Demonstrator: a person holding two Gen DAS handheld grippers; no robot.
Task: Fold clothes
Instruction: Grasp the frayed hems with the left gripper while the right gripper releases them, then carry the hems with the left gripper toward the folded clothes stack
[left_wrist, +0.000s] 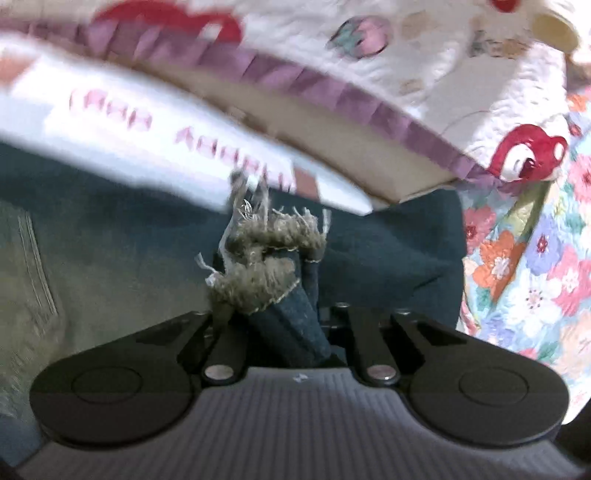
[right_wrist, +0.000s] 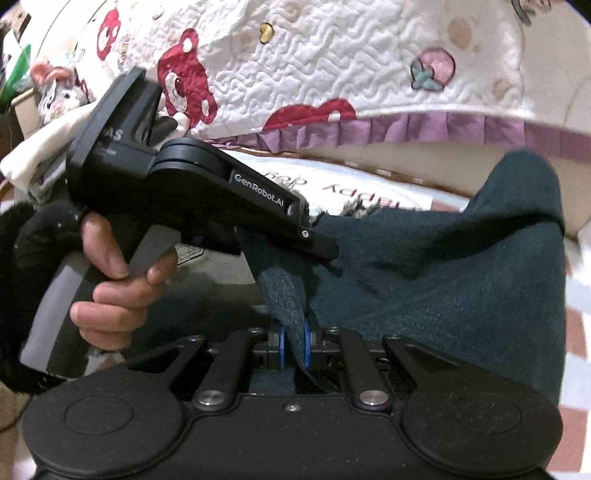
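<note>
Beside quilt edge (right_wrist: 406, 127), hand-held grippers clamping jeans (right_wrist: 443, 280)

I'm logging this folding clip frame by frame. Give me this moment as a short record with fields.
garment: dark denim jeans with a frayed hem
left gripper: shut on the frayed hem
right gripper: shut on a fold of the jeans, between blue pads
hand: holds the left gripper's handle
background: white quilted bedspread with red bears and a purple ruffle
image quality: left wrist view blurred
</note>
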